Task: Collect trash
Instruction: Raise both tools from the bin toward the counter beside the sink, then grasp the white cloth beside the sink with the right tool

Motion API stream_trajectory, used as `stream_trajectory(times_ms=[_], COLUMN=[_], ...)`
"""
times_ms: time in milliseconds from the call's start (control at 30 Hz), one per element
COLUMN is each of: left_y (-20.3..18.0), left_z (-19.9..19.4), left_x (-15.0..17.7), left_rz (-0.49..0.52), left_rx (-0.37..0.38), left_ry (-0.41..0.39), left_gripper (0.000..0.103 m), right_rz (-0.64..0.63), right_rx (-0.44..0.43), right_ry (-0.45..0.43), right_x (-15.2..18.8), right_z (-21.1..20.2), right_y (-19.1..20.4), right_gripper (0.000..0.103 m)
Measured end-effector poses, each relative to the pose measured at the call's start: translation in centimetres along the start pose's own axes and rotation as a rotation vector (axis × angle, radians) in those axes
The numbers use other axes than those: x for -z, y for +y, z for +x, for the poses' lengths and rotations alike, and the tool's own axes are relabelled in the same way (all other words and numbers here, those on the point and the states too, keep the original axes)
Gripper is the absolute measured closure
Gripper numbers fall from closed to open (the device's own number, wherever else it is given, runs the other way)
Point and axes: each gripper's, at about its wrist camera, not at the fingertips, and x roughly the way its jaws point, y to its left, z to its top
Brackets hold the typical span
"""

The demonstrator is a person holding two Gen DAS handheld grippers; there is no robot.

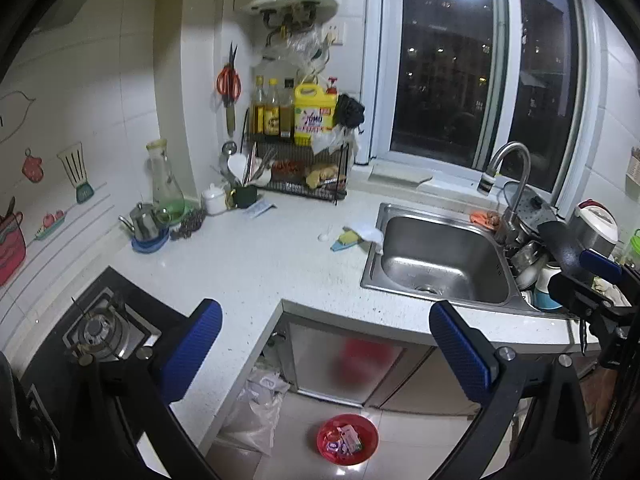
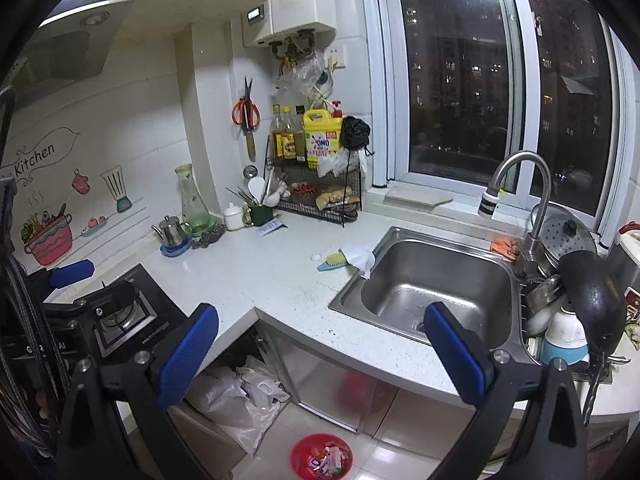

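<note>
A red basin [image 1: 347, 439] sits on the tiled floor at the bottom centre of the frame, holding small wrappers and scraps of trash [image 1: 345, 440]. It lies below the edge of the white desk [image 1: 256, 264], in front of a frosted cabinet door [image 1: 344, 356]. To the left of the basin, under the desk, pale plastic bags [image 1: 256, 412] are slumped together.

On the desk, just left of the steel sink [image 1: 436, 260], lie a white crumpled tissue [image 1: 366, 234], a yellow and blue sponge [image 1: 346, 240] touching it, and a small white cap [image 1: 323, 236] just beside the sponge.

The left claw [image 1: 326, 350] fills the lower part of its view, its blue padded fingers [image 1: 192, 356] spread wide apart and holding nothing. The right claw [image 2: 322, 354] is likewise spread wide and empty, its fingers framing the desk corner and the near edge of the sink.

Further out, a gas burner [image 1: 100, 332] is at the lower left. Along the tiled wall stand a small metal teapot [image 1: 144, 220], a glass carafe [image 1: 164, 184] and a white lidded jar [image 1: 214, 198]. A black wire rack [image 1: 304, 160] in the upper centre carries oil bottles and a yellow detergent jug [image 1: 314, 114]. Orange-handled scissors [image 1: 229, 80] hang on the wall to its left. A curved tap [image 1: 508, 176] rises behind the sink, with stacked pots and a black pan [image 2: 596, 300] at the right. Dark windows [image 1: 476, 60] show city lights.
</note>
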Motion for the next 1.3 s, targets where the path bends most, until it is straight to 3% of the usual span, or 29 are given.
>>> stream_trajectory(times_ms=[233, 400, 633, 867, 1067, 1300], left_y=[0.5, 1.4, 3.6, 5.1, 6.0, 5.5], left_z=[4.9, 10.1, 21.5, 32.6, 41.1, 49.0], left_x=[-0.7, -2.6, -8.1, -13.2, -14.6, -14.0], left_rz=[-0.021, -0.015, 0.050, 0.149, 0.174, 0.202], left_rx=[0.018, 0.026, 0.039, 0.107, 0.158, 0.206], left_ry=[0.077, 0.115, 0.161, 0.255, 0.366, 0.478], left_gripper=[0.000, 0.000, 0.000, 0.000, 0.000, 0.000], right_rz=[0.014, 0.016, 0.049, 0.143, 0.187, 0.211], right_rx=[-0.020, -0.007, 0.028, 0.084, 0.135, 0.190], right_ry=[0.063, 0.116, 0.152, 0.205, 0.296, 0.400], right_x=[-0.2, -1.6, -4.3, -6.9, -7.1, -6.3], right_z=[3.7, 8.7, 18.3, 27.3, 33.6, 39.8], right_y=[-1.1, -2.0, -2.9, -5.2, -7.4, -9.6], right_gripper=[0.000, 0.000, 0.000, 0.000, 0.000, 0.001])
